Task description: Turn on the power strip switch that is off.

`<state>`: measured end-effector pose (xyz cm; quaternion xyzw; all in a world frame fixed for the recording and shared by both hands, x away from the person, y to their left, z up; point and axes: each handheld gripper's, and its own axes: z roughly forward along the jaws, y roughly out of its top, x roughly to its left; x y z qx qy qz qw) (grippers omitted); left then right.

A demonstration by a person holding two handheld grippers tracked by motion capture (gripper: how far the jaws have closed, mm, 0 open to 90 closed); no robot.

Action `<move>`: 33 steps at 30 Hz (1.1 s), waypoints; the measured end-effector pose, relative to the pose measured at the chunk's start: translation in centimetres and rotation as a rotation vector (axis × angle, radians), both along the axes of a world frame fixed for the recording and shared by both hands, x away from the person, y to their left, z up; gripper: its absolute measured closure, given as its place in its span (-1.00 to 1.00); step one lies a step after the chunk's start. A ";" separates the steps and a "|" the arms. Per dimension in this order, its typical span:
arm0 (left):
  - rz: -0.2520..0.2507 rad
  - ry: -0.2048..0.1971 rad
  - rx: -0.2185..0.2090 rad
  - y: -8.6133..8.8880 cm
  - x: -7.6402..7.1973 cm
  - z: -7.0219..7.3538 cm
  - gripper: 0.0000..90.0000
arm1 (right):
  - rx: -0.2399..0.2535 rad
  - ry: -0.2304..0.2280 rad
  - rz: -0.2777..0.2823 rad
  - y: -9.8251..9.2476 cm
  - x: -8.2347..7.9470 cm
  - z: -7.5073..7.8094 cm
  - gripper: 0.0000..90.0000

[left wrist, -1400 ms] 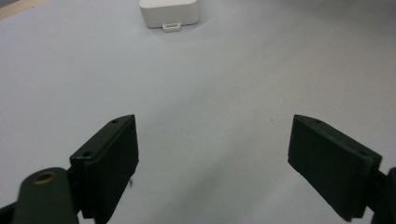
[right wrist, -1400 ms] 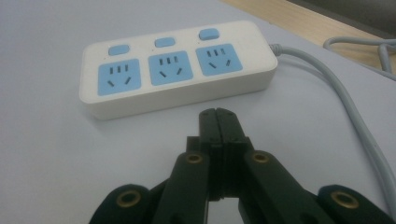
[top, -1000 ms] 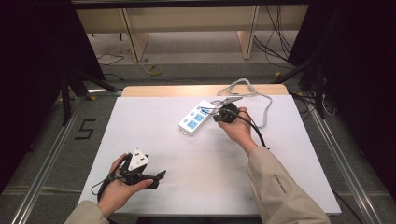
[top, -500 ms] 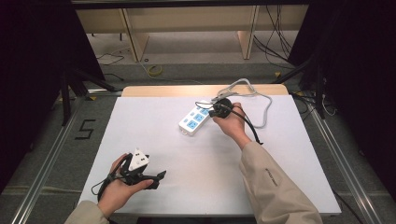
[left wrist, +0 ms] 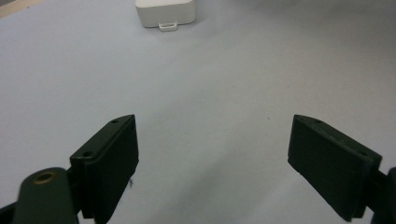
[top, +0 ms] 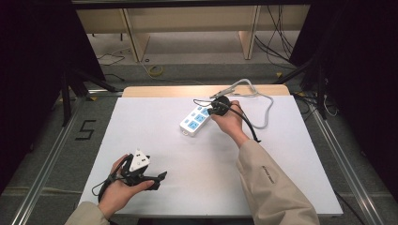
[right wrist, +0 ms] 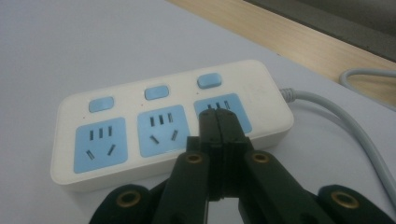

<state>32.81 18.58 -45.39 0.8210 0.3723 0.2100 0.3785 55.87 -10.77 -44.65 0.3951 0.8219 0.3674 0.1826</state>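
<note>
A white power strip point(top: 195, 120) with blue sockets and switches lies at the back middle of the white table point(top: 197, 187). My right gripper point(top: 210, 108) hovers over its far, cable end, jaws pressed together with nothing between them. In the right gripper view the shut fingertips point(right wrist: 217, 122) sit just above the rightmost socket of the strip point(right wrist: 116, 140). My left gripper point(top: 149, 172) rests at the near left of the table, jaws wide apart and empty. The left gripper view shows its jaws point(left wrist: 215, 163) spread over bare table, with the strip's end point(left wrist: 165, 11) far ahead.
The strip's grey cable point(top: 267, 110) loops over the back right of the table; it also trails off right in the right gripper view point(right wrist: 359, 135). A bare wooden band point(top: 159, 91) runs along the table's far edge. Shelving legs and loose cables stand on the floor beyond.
My right hand has drifted a little left and away, along the strip toward its cable end, jaws still shut. The left hand has stayed put.
</note>
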 end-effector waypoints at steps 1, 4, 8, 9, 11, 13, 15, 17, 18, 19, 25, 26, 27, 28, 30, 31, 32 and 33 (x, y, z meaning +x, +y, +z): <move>0.000 0.000 -0.001 0.0 0.0 0.0 -0.65 | -0.002 0.002 -0.001 0.1 0.1 0.0 1.00; 0.003 0.000 -0.005 0.0 0.0 0.0 -0.65 | -0.001 0.003 -0.003 0.3 0.4 0.0 1.00; 0.000 0.002 0.001 0.0 0.0 0.0 -0.65 | 0.001 -0.001 -0.002 0.6 0.8 -0.1 1.00; 0.000 0.001 0.000 0.0 0.0 0.0 -0.65 | 0.000 0.000 -0.003 0.6 0.9 -0.2 1.00; 0.000 0.002 0.001 0.0 0.0 0.0 -0.65 | 0.002 0.007 -0.008 0.7 1.1 -0.3 1.00; 0.000 0.003 0.000 0.0 0.0 0.0 -0.65 | 0.003 0.009 -0.008 0.8 1.3 -0.6 1.00; 0.000 0.003 0.001 0.0 0.0 0.0 -0.65 | -0.002 0.013 -0.009 0.9 1.5 -0.8 1.00; -0.001 0.004 0.000 0.0 0.0 0.0 -0.65 | 0.001 0.014 -0.012 1.1 1.7 -0.9 1.00; -0.001 0.004 0.000 0.0 0.0 0.0 -0.65 | 0.003 0.014 -0.010 1.2 1.8 -0.9 1.00; -0.002 0.006 -0.001 0.0 0.0 0.0 -0.65 | 0.004 0.014 -0.010 1.3 1.8 -0.9 1.00; 0.001 0.006 -0.004 0.1 0.0 -0.1 -0.65 | 0.006 0.016 -0.009 1.6 2.3 -1.0 1.00; 0.000 0.006 -0.005 0.1 0.1 -0.1 -0.65 | 0.008 0.014 -0.008 1.6 2.3 -1.1 1.00; -0.001 0.007 -0.004 0.1 0.1 -0.1 -0.65 | 0.007 0.015 -0.007 1.6 2.4 -1.2 1.00; -0.004 0.008 -0.002 0.1 0.1 -0.1 -0.65 | 0.009 0.015 -0.009 1.7 2.4 -1.2 1.00; -0.005 0.008 -0.003 0.0 0.0 -0.1 -0.65 | 0.008 0.016 -0.008 1.8 2.5 -1.3 1.00; -0.005 0.008 -0.004 0.0 0.0 -0.1 -0.65 | 0.013 0.017 -0.010 1.8 2.5 -1.3 1.00; -0.004 0.007 -0.003 0.0 0.0 -0.1 -0.65 | 0.012 0.015 -0.011 1.9 2.6 -1.4 1.00; -0.005 0.008 -0.003 0.0 0.0 -0.1 -0.65 | 0.010 0.012 -0.009 1.9 2.7 -1.4 1.00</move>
